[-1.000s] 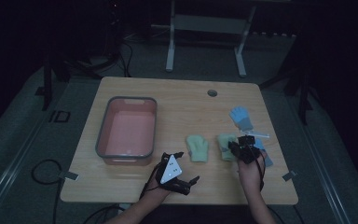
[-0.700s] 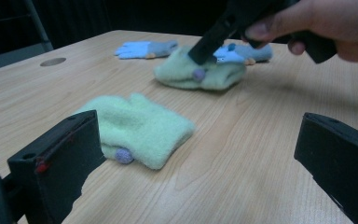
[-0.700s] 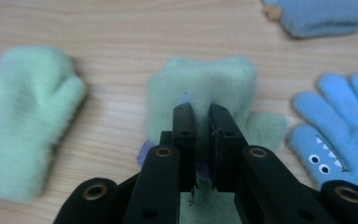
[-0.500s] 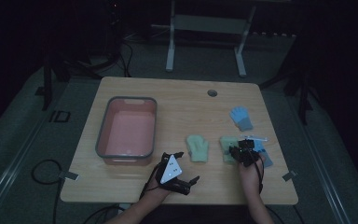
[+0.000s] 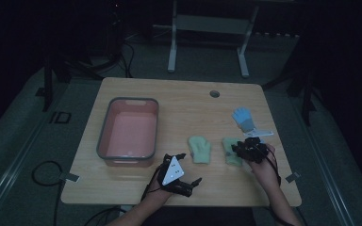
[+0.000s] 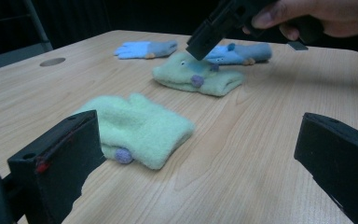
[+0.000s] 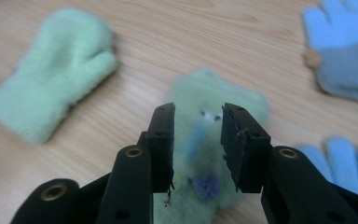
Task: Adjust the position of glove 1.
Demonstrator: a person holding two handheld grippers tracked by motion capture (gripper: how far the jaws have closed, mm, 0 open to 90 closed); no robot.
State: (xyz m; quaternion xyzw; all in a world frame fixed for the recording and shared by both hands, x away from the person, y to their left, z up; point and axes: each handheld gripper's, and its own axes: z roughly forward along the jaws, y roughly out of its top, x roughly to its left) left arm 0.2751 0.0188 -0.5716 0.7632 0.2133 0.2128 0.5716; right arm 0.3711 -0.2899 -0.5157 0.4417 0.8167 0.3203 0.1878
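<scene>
Two pale green mittens lie on the worktop point(image 5: 184, 103), and the right one point(image 7: 214, 140) is the piece in hand: it sits flat near the right edge, directly under the right gripper point(image 7: 197, 140). Its jaws have just been opening; they now stand a little apart above the fleece, with the mitten showing in the gap and no pad pressing on it, which reads as a mitten just set down and let go. The gripper hangs close over it, tips pointing down, so the release leaves the mitten flat, not dropped.

The other green mitten point(image 5: 200, 149) lies just to its left, apart from it, laid the same way with the cuff toward the near edge, so the pair looks sorted side by side. Two blue gloves lie further right and far: one point(image 5: 242, 117) stands clear, the second point(image 6: 237, 52) lies just beyond the released mitten.

The left gripper point(image 5: 184, 176) rests low at the near edge, jaws wide open and empty, apparently waiting.

At the left stands a pink tub with a grey rim point(image 5: 104, 136), and it looks empty.
</scene>
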